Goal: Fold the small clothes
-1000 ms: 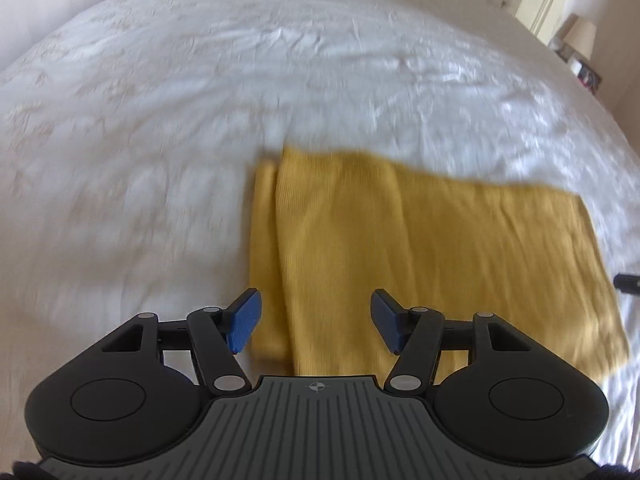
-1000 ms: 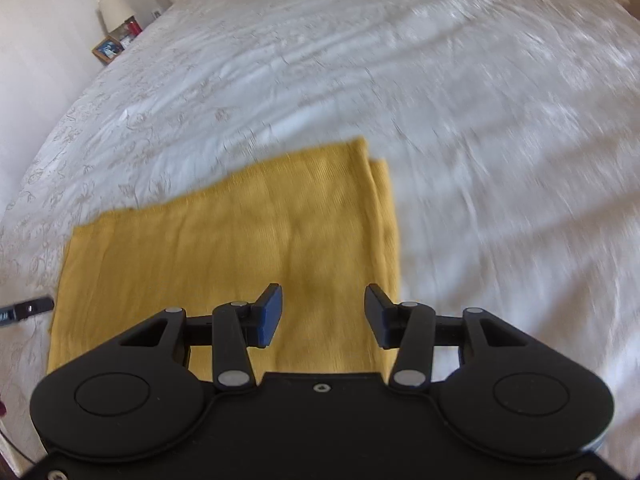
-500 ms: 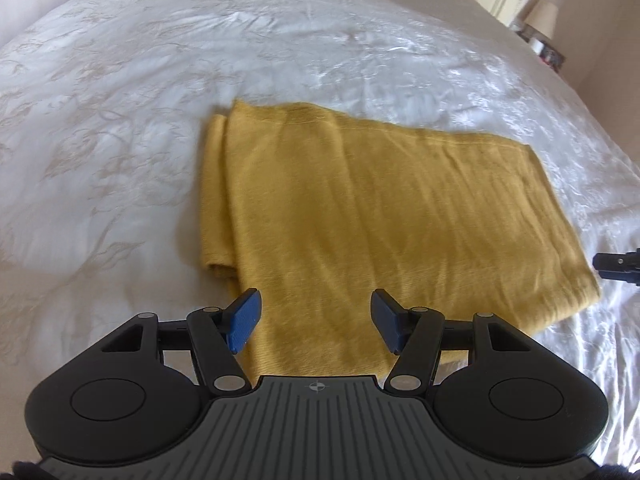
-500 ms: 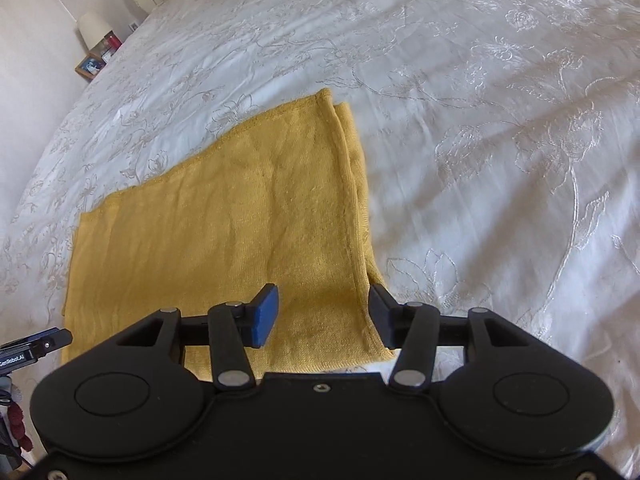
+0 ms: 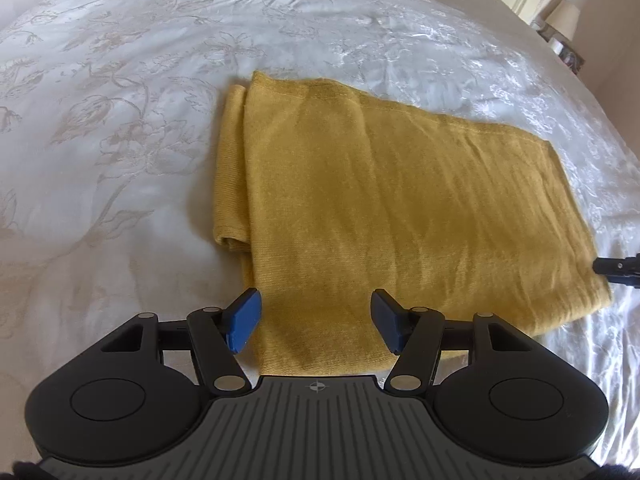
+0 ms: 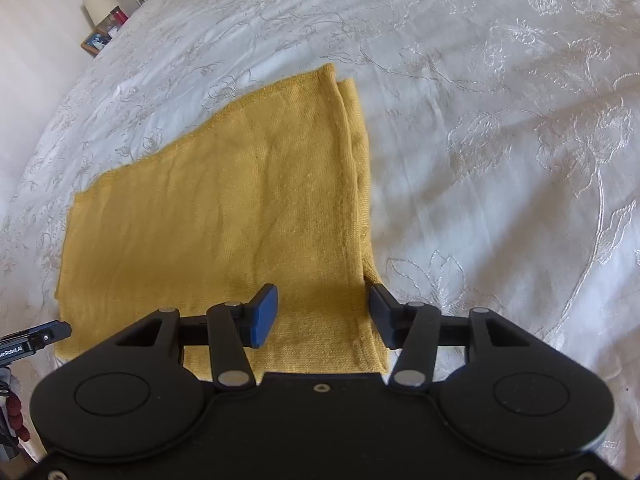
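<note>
Yellow knit cloth [image 5: 400, 208] lies flat on the bed [image 5: 120, 120], already doubled into a long rectangle, and we take it as our landmark. Our left hand-held gripper [image 5: 316, 320] hangs over the near corner of the cloth at one short end. The right hand-held gripper [image 6: 322, 318] hangs over the near corner at the other short end. Both have their jaws about half apart and hold nothing; the blue pads [image 5: 244, 320] stand above the fabric, not pressed on it.

We judge the step in hand is to catch the two near corners for the next fold. To do it well, each gripper should go down until one pad slides under every layer at its corner. At the left end a lower layer [image 5: 230, 168] sticks out beyond the top one, so we must pinch both together. The right end shows a similar double edge [image 6: 356, 168]. Then both should close at the same moment and lift evenly, so the fold stays straight.

Some things we cannot see. The gripper bodies cover the nearest edge of the cloth. How many layers lie inside is not clear. Which garment it is, we cannot tell. Whether the pads already touch the fabric is hard to judge.
</note>
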A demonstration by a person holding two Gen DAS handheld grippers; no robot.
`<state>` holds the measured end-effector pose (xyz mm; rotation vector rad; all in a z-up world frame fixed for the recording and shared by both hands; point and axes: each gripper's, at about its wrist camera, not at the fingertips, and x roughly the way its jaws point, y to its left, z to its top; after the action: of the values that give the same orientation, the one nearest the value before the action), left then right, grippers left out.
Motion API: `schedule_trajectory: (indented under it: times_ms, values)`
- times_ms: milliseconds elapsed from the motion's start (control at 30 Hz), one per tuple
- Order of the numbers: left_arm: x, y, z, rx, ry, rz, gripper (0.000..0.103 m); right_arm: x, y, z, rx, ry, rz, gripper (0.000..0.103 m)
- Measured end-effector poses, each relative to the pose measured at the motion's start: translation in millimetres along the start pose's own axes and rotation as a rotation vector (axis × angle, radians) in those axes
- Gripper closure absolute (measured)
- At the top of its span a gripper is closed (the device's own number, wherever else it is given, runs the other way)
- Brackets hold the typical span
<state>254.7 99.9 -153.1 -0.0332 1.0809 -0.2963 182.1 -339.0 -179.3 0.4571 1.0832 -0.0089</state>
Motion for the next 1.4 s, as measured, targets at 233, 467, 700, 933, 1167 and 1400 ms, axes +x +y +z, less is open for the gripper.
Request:
schedule_trajectory:
  times_ms: [233, 467, 700, 933, 1167, 1400]
  values:
    - [0, 2, -1, -0.01, -0.015, -0.018, 0.044, 0, 2, 0, 0.003, 0.009, 0.07, 0.044]
    - [0, -8, -1, 0.054, -0.033, -0.057, 0.044, 0, 7, 0, -0.008, 0.004, 0.091, 0.044]
    - [8, 8, -5, -0.033, 0.014, -0.073, 0.045, 2, 0, -1, 0.013, 0.017, 0.076, 0.044]
    - [5, 5, -2, -0.017, 0.036, -0.072, 0.08, -1, -4, -3, 0.022, 0.015, 0.101, 0.068]
    - [-9, 14, 3, -0.054, 0.065, -0.092, 0.1, -11, -3, -2, 0.006, 0.015, 0.101, 0.093]
    - [-19, 38, 1, -0.073, 0.066, -0.067, 0.099, -21, -25, 1, 0.053, 0.004, 0.053, 0.093]
